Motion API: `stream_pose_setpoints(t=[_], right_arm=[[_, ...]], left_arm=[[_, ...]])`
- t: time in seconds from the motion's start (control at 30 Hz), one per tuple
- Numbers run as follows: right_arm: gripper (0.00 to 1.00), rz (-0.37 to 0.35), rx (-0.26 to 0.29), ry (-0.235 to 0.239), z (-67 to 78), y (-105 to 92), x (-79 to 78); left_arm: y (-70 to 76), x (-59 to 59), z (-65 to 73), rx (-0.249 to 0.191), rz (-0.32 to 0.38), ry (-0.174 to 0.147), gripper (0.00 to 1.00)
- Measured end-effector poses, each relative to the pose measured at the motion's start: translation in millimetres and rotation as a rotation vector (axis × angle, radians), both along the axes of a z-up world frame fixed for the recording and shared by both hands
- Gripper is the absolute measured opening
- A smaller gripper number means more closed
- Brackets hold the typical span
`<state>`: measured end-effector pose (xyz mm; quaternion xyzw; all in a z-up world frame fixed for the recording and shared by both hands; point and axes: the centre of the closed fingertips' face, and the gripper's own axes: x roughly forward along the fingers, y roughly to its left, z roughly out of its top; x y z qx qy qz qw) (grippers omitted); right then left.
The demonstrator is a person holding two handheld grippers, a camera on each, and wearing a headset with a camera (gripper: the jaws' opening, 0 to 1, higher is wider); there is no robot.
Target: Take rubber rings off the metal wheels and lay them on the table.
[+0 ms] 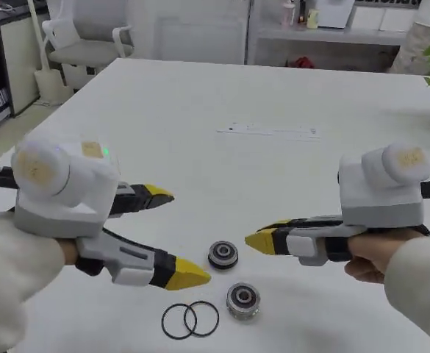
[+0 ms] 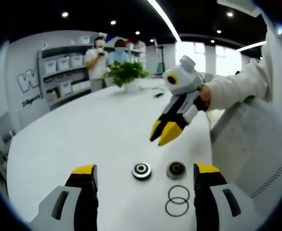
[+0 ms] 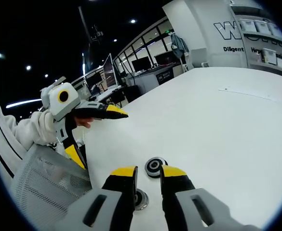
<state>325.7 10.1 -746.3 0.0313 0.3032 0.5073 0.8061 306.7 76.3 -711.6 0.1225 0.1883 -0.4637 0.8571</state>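
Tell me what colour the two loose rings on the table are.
Black. The rings show best in the head view.

The wide white surface (image 1: pixel 200 95) carries little. Between the left gripper (image 1: pixel 176 234) and the right gripper (image 1: pixel 260 240) lies a dark-rimmed round metal wheel (image 1: pixel 223 254). A second, silvery wheel (image 1: pixel 242 300) sits below the right gripper's tips, nearer the person — just beside it lie two thin black rubber rings (image 1: pixel 190 320), overlapping. Well beyond both grippers lies a pale flat strip (image 1: pixel 270 131).
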Motion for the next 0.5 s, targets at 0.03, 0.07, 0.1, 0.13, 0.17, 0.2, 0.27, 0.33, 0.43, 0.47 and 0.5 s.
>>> stream_pose_setpoints(t=[0.03, 0.07, 0.1, 0.13, 0.17, 0.2, 0.27, 0.33, 0.43, 0.47, 0.5], right_arm=[[0.16, -0.004, 0.005, 0.003, 0.7, 0.0, 0.6], [0.16, -0.008, 0.01, 0.003, 1.6, 0.3, 0.5], [0.16, -0.01, 0.016, 0.007, 1.9, 0.6, 0.3], [0.17, -0.01, 0.022, 0.013, 1.7, 0.9, -0.5], [0.17, -0.01, 0.023, 0.014, 1.4, 1.0, -0.6], [0.17, -0.009, 0.023, 0.018, 0.4, 1.1, -0.8], [0.17, 0.004, 0.019, 0.024, -2.0, 1.2, -2.0], [0.18, 0.003, 0.032, 0.032, -2.5, 0.2, -0.2], [0.2, 0.007, 0.054, 0.043, -0.9, -2.4, 1.5], [0.2, 0.022, 0.05, 0.03, -0.2, -3.6, 1.8], [0.21, 0.038, 0.049, 0.013, 1.2, -4.2, 2.2]], left_arm=[[-0.3, 2.3, 2.0, -0.003, 0.003, -0.003, 0.83], [-0.9, 5.0, 3.3, -0.001, 0.003, -0.006, 0.83], [-1.2, 6.4, 3.5, 0.003, 0.002, -0.007, 0.83], [-1.3, 8.1, 3.1, 0.013, -0.003, -0.007, 0.83], [-1.4, 9.2, 2.5, 0.02, -0.006, -0.008, 0.83], [-1.2, 11.1, 1.9, 0.026, -0.008, -0.007, 0.83], [-1.2, 13.9, 1.0, 0.032, -0.01, -0.001, 0.83], [-1.5, 15.7, 0.2, 0.039, -0.011, 0.01, 0.83], [-4.1, 17.2, 1.0, 0.053, -0.028, 0.019, 0.83], [-4.9, 18.7, 1.9, 0.055, -0.029, 0.019, 0.83], [-5.9, 21.3, 3.6, 0.057, -0.03, 0.018, 0.83]])
